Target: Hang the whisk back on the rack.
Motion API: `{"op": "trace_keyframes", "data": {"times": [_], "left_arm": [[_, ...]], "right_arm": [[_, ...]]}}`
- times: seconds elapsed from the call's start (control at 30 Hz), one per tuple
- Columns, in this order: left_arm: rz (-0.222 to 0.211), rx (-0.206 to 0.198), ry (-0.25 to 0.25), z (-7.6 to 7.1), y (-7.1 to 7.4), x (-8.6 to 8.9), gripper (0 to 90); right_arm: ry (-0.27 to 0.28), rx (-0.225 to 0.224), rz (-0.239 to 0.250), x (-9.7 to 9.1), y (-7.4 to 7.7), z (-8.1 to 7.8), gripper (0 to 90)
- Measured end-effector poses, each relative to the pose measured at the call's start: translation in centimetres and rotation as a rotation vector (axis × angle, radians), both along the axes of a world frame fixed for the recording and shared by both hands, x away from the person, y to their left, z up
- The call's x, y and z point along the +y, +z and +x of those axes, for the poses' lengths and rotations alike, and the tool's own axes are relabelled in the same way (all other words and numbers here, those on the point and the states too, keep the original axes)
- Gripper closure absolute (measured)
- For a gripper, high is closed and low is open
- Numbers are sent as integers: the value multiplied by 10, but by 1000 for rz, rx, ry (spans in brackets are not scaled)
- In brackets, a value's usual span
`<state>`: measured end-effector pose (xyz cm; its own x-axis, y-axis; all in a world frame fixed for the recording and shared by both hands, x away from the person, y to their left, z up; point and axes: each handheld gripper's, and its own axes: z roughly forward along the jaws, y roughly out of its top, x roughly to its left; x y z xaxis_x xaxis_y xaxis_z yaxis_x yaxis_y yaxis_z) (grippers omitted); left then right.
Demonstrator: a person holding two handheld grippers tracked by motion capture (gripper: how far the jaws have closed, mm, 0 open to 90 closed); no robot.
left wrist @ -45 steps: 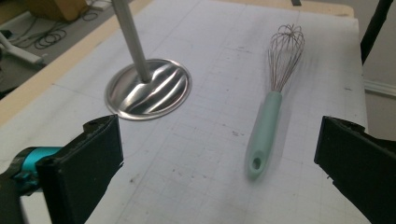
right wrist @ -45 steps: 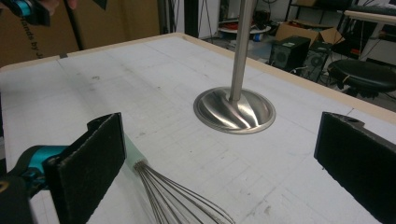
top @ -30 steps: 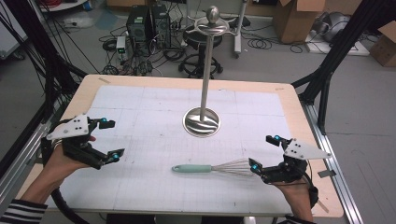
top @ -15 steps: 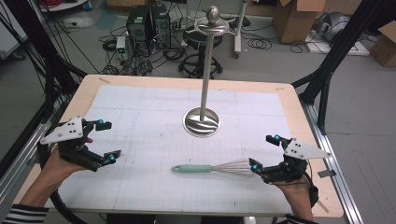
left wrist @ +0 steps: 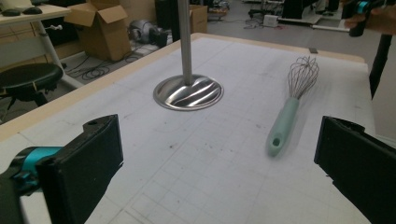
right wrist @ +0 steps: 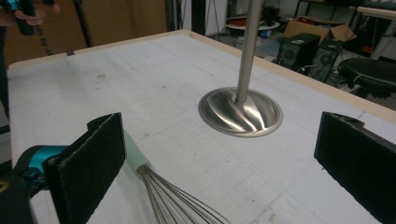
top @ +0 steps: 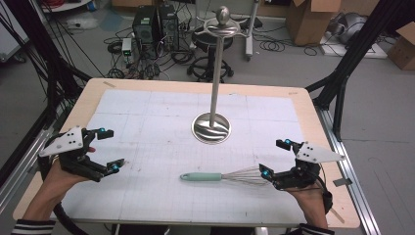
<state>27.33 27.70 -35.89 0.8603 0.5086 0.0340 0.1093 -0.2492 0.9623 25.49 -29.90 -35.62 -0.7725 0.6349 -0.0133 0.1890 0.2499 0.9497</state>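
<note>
The left gripper (top: 106, 149) had been drawn slightly nearer the person; the right gripper (top: 274, 157) was unmoved. Both were held low, wide open, empty. The whisk (top: 222, 175) lay flat just beside the right gripper.

Beyond the far edge of your table (top: 88, 98), grey concrete floor (top: 293, 68), littered with loose black cables (top: 279, 46). Two black computer towers (top: 156, 24) stand on it straight ahead of you, a black round stool (top: 208, 63) just right of them. Open cardboard boxes (top: 308, 19) sit at your far right; another box (left wrist: 100, 28) stands in the left gripper view beside a second dark stool (left wrist: 28, 81). Black frame struts (top: 352, 54) slant down at both sides. Light even, no hard shadows.
</note>
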Motion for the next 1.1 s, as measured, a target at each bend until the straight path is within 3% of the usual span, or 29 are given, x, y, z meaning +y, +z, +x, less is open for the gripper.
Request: {"op": "trace_keyframes", "data": {"times": [0.2, 0.57, 0.8, 1.1], "left_arm": [[-18, -2, -9, -1, -2, 4, 17], [-18, -4, -19, -2, -12, 7, 17], [-20, -3, -10, -2, -12, 9, 17], [2, -3, -14, -2, -13, 6, 17]], "right_arm": [[7, 1, -12, 5, 11, 3, 8], [94, 31, -85, 16, 30, 13, 9], [153, 50, -105, 25, 39, 20, 9], [223, 67, -195, 44, 47, 33, 8]]}}
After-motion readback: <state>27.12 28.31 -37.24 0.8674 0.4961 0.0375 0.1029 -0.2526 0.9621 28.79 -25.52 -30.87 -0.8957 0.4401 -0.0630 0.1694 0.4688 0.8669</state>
